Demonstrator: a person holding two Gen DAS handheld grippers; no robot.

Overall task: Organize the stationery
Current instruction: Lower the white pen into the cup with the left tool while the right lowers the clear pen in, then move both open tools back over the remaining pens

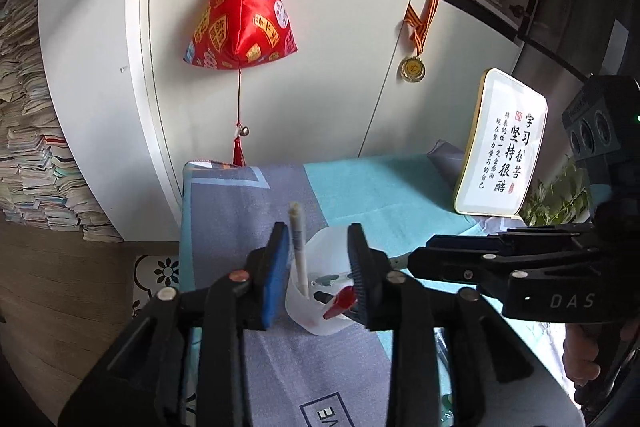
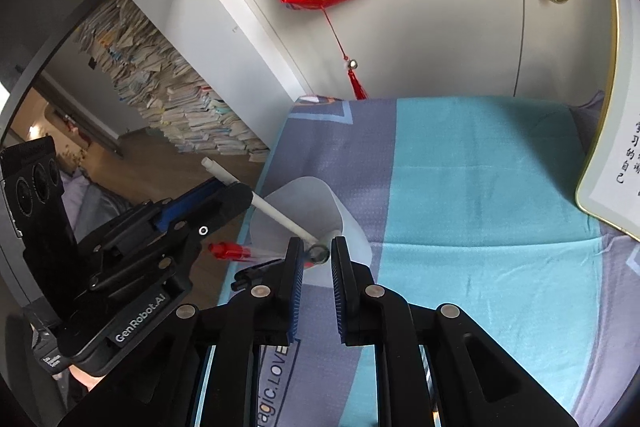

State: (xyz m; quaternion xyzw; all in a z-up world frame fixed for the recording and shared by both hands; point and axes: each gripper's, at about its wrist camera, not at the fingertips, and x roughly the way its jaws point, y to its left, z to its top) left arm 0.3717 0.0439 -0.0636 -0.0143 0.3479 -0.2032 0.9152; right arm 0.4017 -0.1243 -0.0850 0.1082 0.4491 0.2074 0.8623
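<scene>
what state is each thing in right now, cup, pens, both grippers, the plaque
white cup: lying tipped on the cloth, mouth toward the left gripper
white pen: sticking out of the cup mouth, slanted
red-capped pen: poking out of the cup mouth
left gripper: jaws open, straddling the cup
right gripper: jaws open at the cup
framed plaque: propped upright, leaning back

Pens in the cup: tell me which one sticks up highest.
The white pen, leaning left out of the translucent cup. Its tip rises well above the rim, while the red-capped pen lies low across the opening.
</scene>
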